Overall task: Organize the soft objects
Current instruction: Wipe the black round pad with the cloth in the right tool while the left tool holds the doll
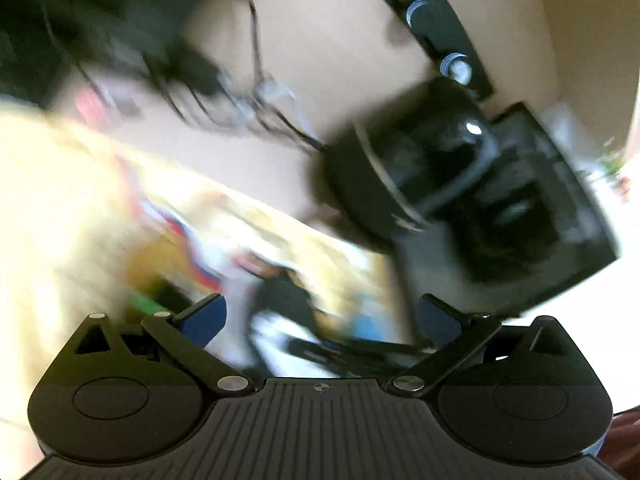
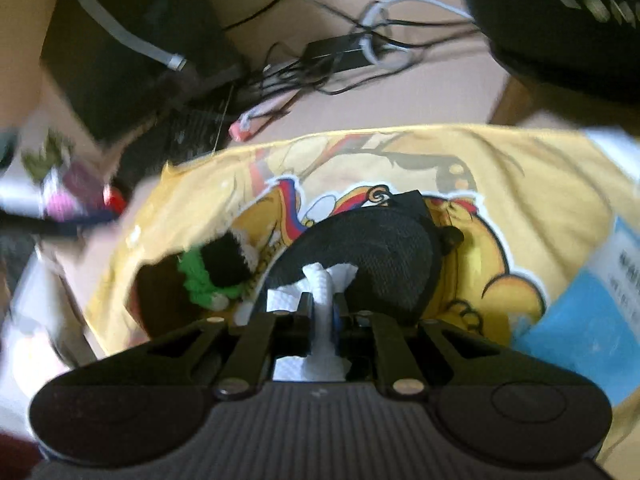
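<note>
My right gripper (image 2: 322, 306) is shut on a white paper towel (image 2: 322, 280), held just above a yellow cartoon-printed cloth (image 2: 540, 208). On that cloth lie a black padded piece (image 2: 372, 252), a green and black knitted item (image 2: 212, 272) and a blue and white packet (image 2: 592, 304). The left wrist view is badly blurred. There my left gripper (image 1: 320, 316) stands open with nothing between its blue-padded fingers (image 1: 206, 320), over the same yellow cloth (image 1: 72, 200).
Black boxes (image 2: 132, 40), a power brick (image 2: 340, 50) and tangled cables (image 2: 376, 36) lie on the beige surface beyond the cloth. A dark rounded device (image 1: 420, 168) and a black box (image 1: 548, 200) fill the right of the left wrist view. Small colourful items (image 2: 72, 188) sit at far left.
</note>
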`<action>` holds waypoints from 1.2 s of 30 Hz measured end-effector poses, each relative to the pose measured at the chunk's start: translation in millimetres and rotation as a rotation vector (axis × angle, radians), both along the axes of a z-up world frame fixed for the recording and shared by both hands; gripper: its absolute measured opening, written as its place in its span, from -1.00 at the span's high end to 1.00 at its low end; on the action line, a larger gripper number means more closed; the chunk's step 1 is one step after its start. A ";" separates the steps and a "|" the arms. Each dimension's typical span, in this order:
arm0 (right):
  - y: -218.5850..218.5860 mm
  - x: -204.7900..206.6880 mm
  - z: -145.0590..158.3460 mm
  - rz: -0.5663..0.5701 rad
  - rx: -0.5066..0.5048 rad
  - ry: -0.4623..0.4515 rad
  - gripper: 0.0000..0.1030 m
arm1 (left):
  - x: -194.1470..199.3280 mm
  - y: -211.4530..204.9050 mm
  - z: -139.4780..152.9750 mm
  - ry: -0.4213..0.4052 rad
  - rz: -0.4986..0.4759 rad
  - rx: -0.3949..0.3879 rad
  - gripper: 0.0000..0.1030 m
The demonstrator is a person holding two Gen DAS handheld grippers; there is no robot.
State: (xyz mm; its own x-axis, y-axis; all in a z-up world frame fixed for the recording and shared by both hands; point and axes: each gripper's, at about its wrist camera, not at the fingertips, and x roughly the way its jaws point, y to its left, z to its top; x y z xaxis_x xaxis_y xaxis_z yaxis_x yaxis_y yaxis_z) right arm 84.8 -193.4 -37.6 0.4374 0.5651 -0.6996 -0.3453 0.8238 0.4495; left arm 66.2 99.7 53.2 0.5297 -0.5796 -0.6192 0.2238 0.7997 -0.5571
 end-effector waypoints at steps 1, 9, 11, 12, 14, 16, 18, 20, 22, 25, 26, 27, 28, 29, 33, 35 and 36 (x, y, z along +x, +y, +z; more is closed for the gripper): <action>3.6 -1.5 1.8 0.021 -0.018 -0.011 0.75 | -2.2 -2.4 -1.3 -0.020 -0.003 0.104 -1.00; 28.6 -12.1 14.8 0.173 -0.154 -0.089 0.74 | 6.5 -40.8 -77.0 0.067 0.005 0.552 -1.00; 20.7 -9.7 13.3 0.157 -0.170 -0.075 0.74 | 13.9 -49.2 -92.7 0.090 0.007 0.610 -1.00; 16.4 -8.1 12.8 0.144 -0.180 -0.069 0.74 | 15.7 -55.2 -98.2 0.076 -0.011 0.638 -1.00; 7.0 -2.4 11.6 0.103 -0.229 -0.068 0.74 | 15.5 -64.6 -102.8 0.018 -0.059 0.686 -1.00; 1.1 3.5 11.4 0.057 -0.272 -0.083 0.73 | 20.0 -70.5 -103.9 -0.033 -0.088 0.706 -0.98; -4.7 8.6 14.5 0.008 -0.282 -0.097 0.73 | 29.0 -71.5 -102.2 -0.054 -0.100 0.692 -0.49; -9.9 12.7 17.2 -0.035 -0.274 -0.106 0.73 | 41.1 -70.4 -98.9 -0.031 -0.111 0.653 -0.27; -15.7 15.5 18.8 -0.071 -0.268 -0.107 0.73 | 52.2 -69.4 -96.1 -0.057 -0.082 0.706 -0.28; -25.0 17.6 17.5 -0.116 -0.269 -0.092 0.73 | 66.7 -66.4 -86.9 -0.090 -0.043 0.737 -0.42; -28.3 17.5 16.6 -0.131 -0.268 -0.084 0.72 | 67.9 -66.4 -80.3 -0.102 -0.027 0.731 -0.50; -31.5 17.1 16.2 -0.142 -0.263 -0.079 0.72 | 67.2 -67.4 -72.3 -0.119 -0.007 0.727 -0.72; -35.6 16.8 16.6 -0.153 -0.248 -0.072 0.72 | 66.4 -68.3 -64.3 -0.135 0.013 0.723 -0.83; -40.3 16.3 17.3 -0.165 -0.224 -0.066 0.73 | 65.7 -69.3 -56.3 -0.152 0.033 0.719 -0.83; -55.1 12.6 20.9 -0.192 -0.127 -0.040 0.72 | 61.8 -87.9 -60.8 -0.031 -0.047 0.568 -0.89; -53.6 7.2 21.7 -0.187 -0.144 -0.053 0.63 | 59.8 -98.1 -65.1 0.039 -0.095 0.485 -0.89; -50.6 4.0 21.7 -0.177 -0.156 -0.058 0.32 | 58.8 -103.1 -67.3 0.074 -0.119 0.442 -0.89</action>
